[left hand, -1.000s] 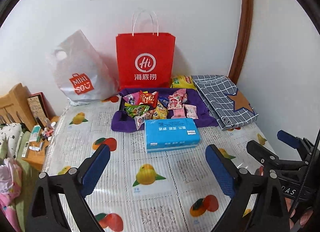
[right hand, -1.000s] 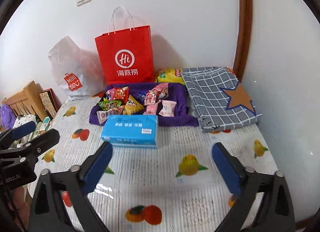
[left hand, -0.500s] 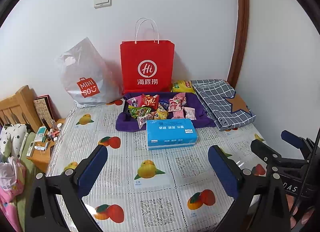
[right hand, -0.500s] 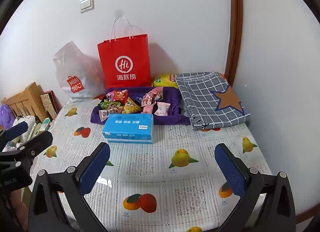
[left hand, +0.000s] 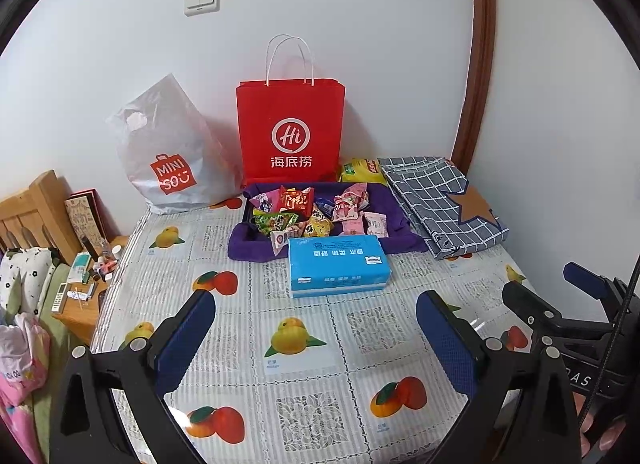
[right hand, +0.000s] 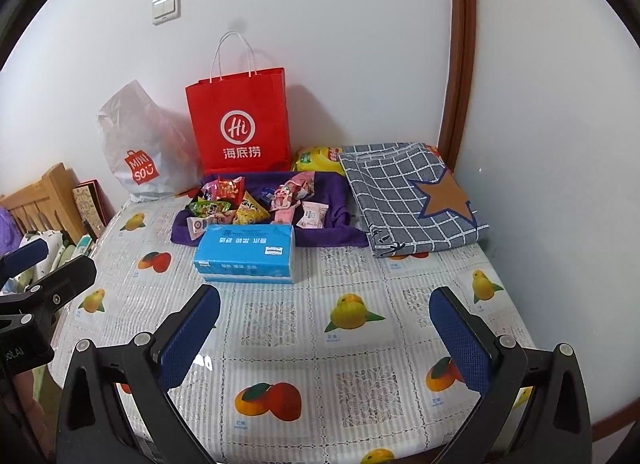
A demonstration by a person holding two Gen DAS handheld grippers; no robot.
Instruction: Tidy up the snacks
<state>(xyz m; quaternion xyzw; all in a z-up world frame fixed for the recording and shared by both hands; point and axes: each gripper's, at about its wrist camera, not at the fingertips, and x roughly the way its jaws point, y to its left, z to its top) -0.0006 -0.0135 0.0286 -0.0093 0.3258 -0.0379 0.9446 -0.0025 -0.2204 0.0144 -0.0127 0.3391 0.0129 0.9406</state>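
Several small snack packets (left hand: pixel 308 210) lie heaped on a purple cloth (left hand: pixel 248 246) at the back of the table; they also show in the right wrist view (right hand: pixel 256 204). A blue tissue pack (left hand: pixel 338 264) lies in front of them, also in the right wrist view (right hand: pixel 246 250). My left gripper (left hand: pixel 316 324) is open and empty, held above the near part of the table. My right gripper (right hand: pixel 326 324) is open and empty too, beside it on the right. Both are well short of the snacks.
A red paper bag (left hand: pixel 290 130) and a white Miniso plastic bag (left hand: pixel 168 152) stand against the wall. A yellow packet (left hand: pixel 360 170) and a folded checked cloth (left hand: pixel 440 204) lie at the back right. A bedside stand with clutter (left hand: pixel 84 276) is left of the fruit-print tablecloth (left hand: pixel 304 344).
Both grippers have pulled back and risen, so the table and wall show from farther away. Nothing on the table has moved.
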